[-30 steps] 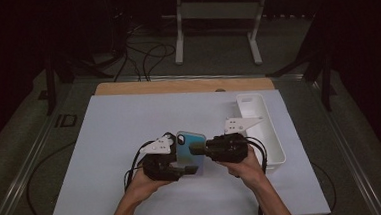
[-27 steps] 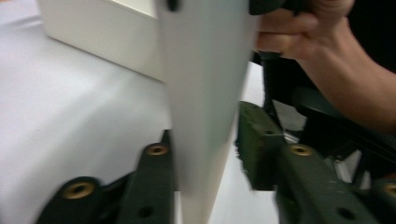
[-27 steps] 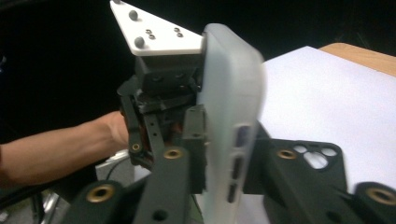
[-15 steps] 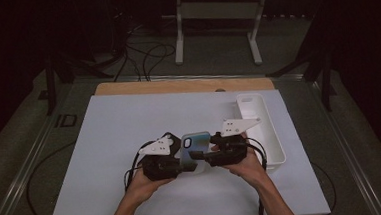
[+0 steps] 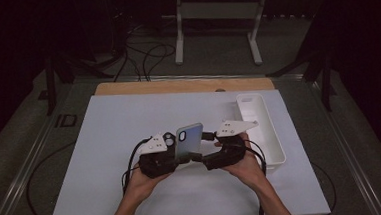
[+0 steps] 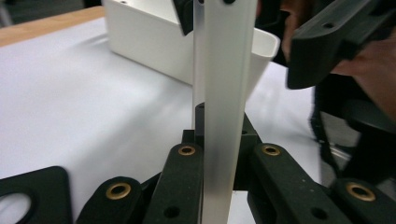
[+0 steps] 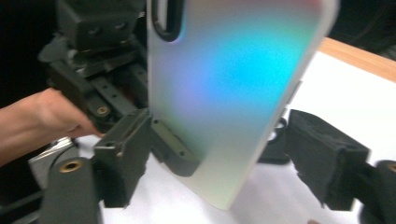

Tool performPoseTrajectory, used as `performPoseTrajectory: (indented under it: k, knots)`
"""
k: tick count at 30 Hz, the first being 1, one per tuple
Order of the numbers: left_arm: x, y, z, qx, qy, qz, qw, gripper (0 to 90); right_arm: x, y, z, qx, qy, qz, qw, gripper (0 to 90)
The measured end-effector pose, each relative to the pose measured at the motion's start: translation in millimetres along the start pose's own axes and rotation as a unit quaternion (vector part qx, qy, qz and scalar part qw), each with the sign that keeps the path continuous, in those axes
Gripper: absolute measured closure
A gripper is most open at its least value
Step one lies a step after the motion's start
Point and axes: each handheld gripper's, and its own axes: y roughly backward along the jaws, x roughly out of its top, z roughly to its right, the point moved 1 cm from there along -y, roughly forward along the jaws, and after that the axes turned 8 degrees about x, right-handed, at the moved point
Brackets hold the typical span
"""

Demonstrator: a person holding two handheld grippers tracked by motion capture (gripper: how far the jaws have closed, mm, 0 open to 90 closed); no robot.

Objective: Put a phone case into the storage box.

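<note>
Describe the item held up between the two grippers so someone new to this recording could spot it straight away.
Start from the white table mat and the long white bin at its right edge. Just left of that bin, near the person's hands, the left gripper clamps a phone case upright by its lower edge. Its pale back shimmering blue to violet, with a camera cutout, sets it apart from the black grippers.

The worktop [image 5: 129, 126] is looked down on from a fixed point above the person's side, facing forward, far enough that its whole white surface and the floor beyond are taken in. The left gripper view is taken from very close along its own jaws, edge-on to the phone case [image 6: 224, 93], with the white tray [image 6: 154, 42] behind. The right gripper view is taken just as near, facing the case's broad back. The phone case is shared by all three views; the tray by the high and left gripper views.
</note>
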Motion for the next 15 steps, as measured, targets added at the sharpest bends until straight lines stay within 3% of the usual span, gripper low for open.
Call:
performPoseTrajectory:
  k: [2, 6, 7, 15]
  knots:
    - [0.1, -1.0, 1.0, 0.021, 0.002, 0.002, 0.9998, 86.0, 0.0, -0.5, -0.8, -0.015, 0.0, -0.002, 0.9999, 17.4]
    - [0.4, -1.5, 1.1, 0.035, 0.006, 0.003, 0.9994, 86.0, 0.6, -2.7, -3.6, -0.048, 0.001, -0.007, 0.9988, 14.4]
    - [0.3, -2.2, 1.1, 0.048, 0.007, 0.003, 0.9988, 86.0, 0.9, -3.4, -4.2, -0.055, -0.003, -0.005, 0.9985, 14.4]
    - [-1.1, -5.2, 5.1, 0.078, 0.008, 0.008, 0.9969, 86.0, 7.7, -8.1, -6.7, -0.1, -0.037, 0.021, 0.9941, 14.4]
